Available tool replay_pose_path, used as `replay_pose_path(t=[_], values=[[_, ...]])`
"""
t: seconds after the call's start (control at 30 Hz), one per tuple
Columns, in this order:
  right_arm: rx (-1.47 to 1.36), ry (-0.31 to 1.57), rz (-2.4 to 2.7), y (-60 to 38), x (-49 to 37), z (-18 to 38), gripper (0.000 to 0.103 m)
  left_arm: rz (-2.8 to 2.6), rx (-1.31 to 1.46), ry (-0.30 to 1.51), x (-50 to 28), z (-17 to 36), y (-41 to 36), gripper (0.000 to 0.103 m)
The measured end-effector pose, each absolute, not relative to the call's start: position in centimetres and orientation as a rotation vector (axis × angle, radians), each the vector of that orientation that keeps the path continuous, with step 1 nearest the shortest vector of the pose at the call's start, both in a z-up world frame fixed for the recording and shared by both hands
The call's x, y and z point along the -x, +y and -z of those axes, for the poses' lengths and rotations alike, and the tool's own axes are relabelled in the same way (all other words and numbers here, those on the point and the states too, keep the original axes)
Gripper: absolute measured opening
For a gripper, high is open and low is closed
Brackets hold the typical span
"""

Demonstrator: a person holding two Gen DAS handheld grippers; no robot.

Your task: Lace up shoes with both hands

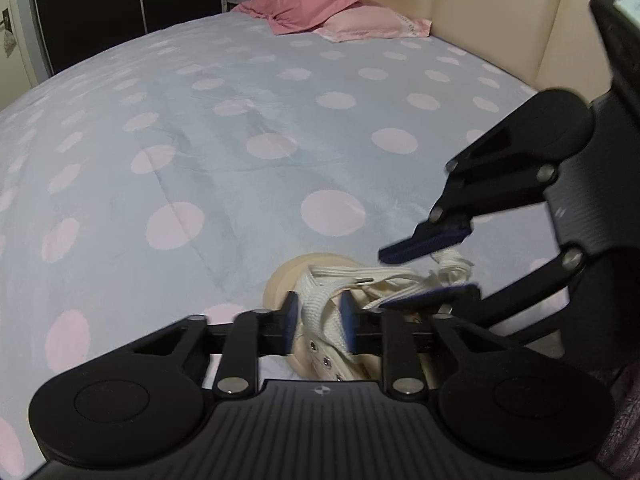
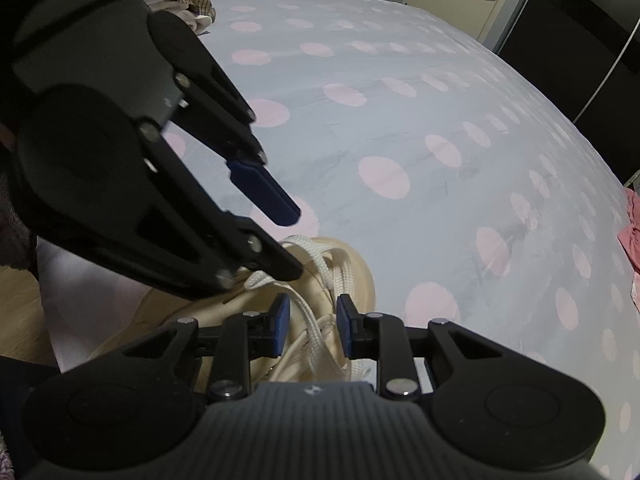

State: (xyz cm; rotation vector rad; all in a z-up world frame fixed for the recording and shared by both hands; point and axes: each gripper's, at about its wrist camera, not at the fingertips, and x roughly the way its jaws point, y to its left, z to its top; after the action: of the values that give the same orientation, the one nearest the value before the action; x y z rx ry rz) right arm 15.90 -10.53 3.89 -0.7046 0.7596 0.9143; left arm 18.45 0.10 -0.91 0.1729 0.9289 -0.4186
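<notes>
The left hand-held gripper has its jaws drawn in on a flat white lace, apparently clamped. The right hand-held gripper stands with jaws apart, lace strands between its pads but not pressed. Both hang over one cream shoe at the bed's near edge, six o'clock in each view. Best to hold the left grip taut while the right pinches one strand only. Count: two grippers, one shoe, two pink pillows at twelve o'clock.
</notes>
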Motion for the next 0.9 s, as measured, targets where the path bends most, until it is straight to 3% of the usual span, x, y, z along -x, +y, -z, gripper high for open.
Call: replay_pose_path(t=[0.13, 0.57, 0.7, 0.9], values=[[0.654, 0.758, -0.873, -11.2, -17.1, -4.5, 0.028, 0.421, -0.154, 0.938, -18.6, 0.9, 0.5, 0.004], [0.565, 0.921, -0.851, -10.0, -21.4, -1.2, 0.027, 0.385, -0.107, 0.972, -19.1, 1.1, 1.9, 0.004], [0.537, 0.947, -0.852, -10.0, -21.3, -1.2, 0.003, 0.384, -0.111, 0.973, -19.1, 1.1, 1.8, 0.004], [0.536, 0.939, -0.755, -12.6, -21.5, -2.0, 0.003, 0.400, -0.108, 0.972, -18.6, 1.2, 1.6, 0.004]])
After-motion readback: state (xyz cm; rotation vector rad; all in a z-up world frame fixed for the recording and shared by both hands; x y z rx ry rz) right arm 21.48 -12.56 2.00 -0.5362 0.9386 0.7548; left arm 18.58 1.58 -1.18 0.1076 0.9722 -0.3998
